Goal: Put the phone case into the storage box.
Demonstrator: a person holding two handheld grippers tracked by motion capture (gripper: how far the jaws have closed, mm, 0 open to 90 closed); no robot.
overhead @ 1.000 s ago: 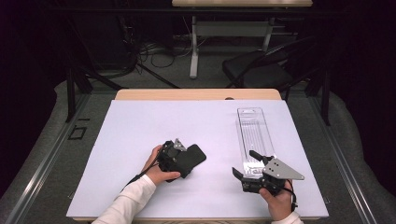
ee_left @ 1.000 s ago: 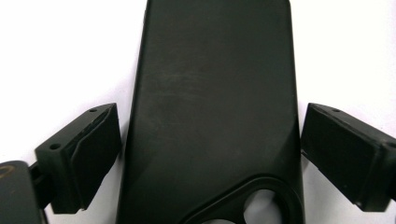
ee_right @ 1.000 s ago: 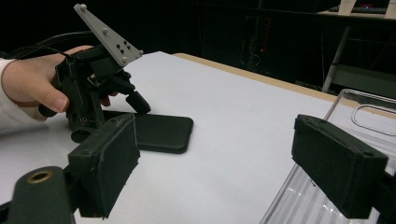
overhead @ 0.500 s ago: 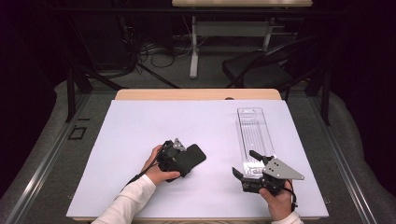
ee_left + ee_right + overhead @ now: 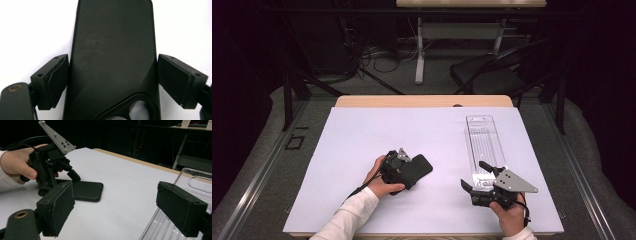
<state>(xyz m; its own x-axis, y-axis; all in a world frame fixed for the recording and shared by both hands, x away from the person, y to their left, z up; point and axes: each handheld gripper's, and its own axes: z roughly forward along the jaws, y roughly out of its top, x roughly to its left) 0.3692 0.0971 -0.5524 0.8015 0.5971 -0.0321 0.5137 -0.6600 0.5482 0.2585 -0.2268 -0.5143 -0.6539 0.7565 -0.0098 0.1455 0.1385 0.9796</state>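
Note:
A black phone case (image 5: 418,167) lies flat on the white sheet, left of centre. My left gripper (image 5: 408,173) straddles its near end. In the left gripper view the two pads (image 5: 56,75) rest against the long sides of the phone case (image 5: 112,45), whose camera cutout is at the bottom. These jaws have just been closing on it. My right gripper (image 5: 473,174) stands open at the near end of a clear plastic tray (image 5: 484,137) with nothing between its pads (image 5: 181,207). In the right gripper view the phone case (image 5: 87,191) and the other hand sit farther off.
The white sheet (image 5: 377,130) covers a wooden table whose far edge (image 5: 422,101) shows. Beyond the table stand a dark chair (image 5: 492,75), a second table's leg and cables on the floor. The clear tray (image 5: 200,182) lies lengthwise at the right.

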